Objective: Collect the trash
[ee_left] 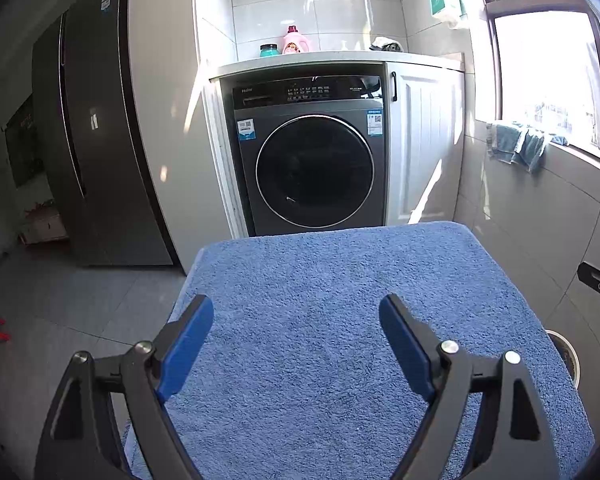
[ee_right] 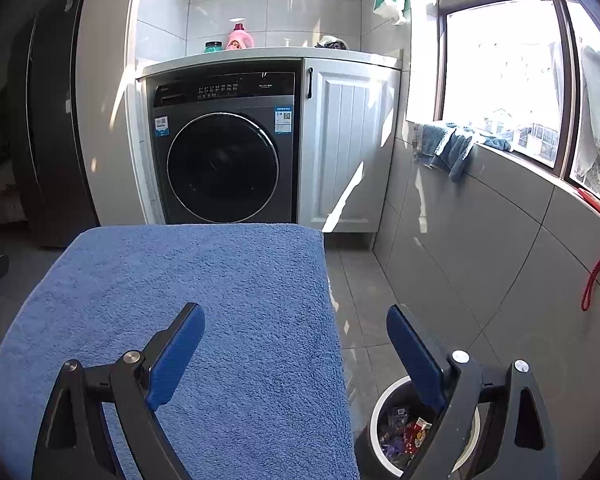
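Both grippers, left (ee_left: 296,312) and right (ee_right: 296,320), spread and empty over blue towel (ee_left: 320,280); wrappers, seemingly, in bin (ee_right: 376,412).

A dark washing machine (ee_left: 314,160) sits under a white counter (ee_left: 340,58), beside a white cabinet door (ee_left: 424,140). Grey tiles cover the walls and floor (ee_right: 360,300). Sunlight pours through the window (ee_right: 500,68), where blue cloths (ee_right: 448,146) hang over the sill. A tall dark fridge (ee_left: 92,140) stands left.
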`<action>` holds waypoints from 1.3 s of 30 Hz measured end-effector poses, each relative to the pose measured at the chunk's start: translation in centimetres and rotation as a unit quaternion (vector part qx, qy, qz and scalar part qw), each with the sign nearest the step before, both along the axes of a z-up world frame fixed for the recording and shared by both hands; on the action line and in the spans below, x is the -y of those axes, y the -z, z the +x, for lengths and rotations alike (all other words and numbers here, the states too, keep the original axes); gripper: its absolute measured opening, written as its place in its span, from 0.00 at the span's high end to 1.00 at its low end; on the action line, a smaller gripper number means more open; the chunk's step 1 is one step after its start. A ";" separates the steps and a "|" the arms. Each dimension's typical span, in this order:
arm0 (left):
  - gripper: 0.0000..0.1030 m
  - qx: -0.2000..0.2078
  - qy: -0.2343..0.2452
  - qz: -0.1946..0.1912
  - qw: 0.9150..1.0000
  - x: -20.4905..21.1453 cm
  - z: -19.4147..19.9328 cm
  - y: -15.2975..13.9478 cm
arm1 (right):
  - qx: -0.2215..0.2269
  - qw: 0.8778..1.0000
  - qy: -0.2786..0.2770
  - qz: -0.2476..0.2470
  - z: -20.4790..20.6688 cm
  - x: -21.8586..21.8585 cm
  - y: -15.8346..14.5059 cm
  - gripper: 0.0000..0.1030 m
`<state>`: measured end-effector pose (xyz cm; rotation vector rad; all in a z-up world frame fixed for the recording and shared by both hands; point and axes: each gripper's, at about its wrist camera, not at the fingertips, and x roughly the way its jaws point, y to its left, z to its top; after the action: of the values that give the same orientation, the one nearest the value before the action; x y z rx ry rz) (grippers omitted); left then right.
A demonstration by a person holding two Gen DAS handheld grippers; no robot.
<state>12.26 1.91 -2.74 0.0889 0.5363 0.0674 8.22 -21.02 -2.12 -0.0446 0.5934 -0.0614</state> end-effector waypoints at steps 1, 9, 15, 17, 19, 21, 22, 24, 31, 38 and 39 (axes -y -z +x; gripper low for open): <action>0.18 -0.001 0.000 0.000 1.000 0.0 0.0 0.0 | 0.000 1.000 0.001 0.000 0.0 0.0 0.0 0.10; 0.18 -0.005 0.001 0.001 1.000 0.2 -0.1 0.2 | -0.001 1.000 0.002 -0.002 0.0 0.1 0.1 0.10; 0.18 -0.008 0.002 0.000 1.000 0.1 -0.2 0.2 | -0.003 1.000 0.002 -0.003 0.0 0.2 0.1 0.10; 0.18 -0.009 0.003 -0.002 1.000 0.0 -0.1 0.2 | -0.003 1.000 0.002 -0.003 0.0 0.2 0.1 0.10; 0.18 -0.010 0.004 -0.002 1.000 0.0 -0.1 0.2 | -0.003 1.000 0.002 -0.003 0.0 0.3 0.1 0.10; 0.18 -0.010 0.005 -0.002 1.000 0.1 -0.1 0.2 | -0.003 1.000 0.002 -0.003 0.0 0.2 0.1 0.09; 0.18 -0.011 0.005 -0.002 1.000 0.1 -0.1 0.2 | -0.003 1.000 0.002 -0.003 0.0 0.2 0.1 0.09; 0.18 -0.012 0.006 -0.003 1.000 0.1 -0.2 0.3 | -0.004 1.000 0.002 -0.004 0.0 0.2 0.1 0.09; 0.18 -0.014 0.007 -0.004 1.000 0.2 -0.2 0.3 | -0.004 1.000 0.002 -0.004 0.0 0.3 0.2 0.09; 0.18 -0.014 0.008 -0.008 1.000 0.0 -0.1 0.3 | -0.004 1.000 0.001 -0.004 0.0 0.3 0.2 0.09; 0.18 -0.013 0.008 -0.008 1.000 -0.1 0.0 0.3 | -0.004 1.000 0.001 -0.005 0.0 0.3 0.2 0.09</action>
<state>12.21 2.02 -3.06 0.0775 0.5629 0.0467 8.23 -21.33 -2.34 -0.0529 0.6013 -0.0667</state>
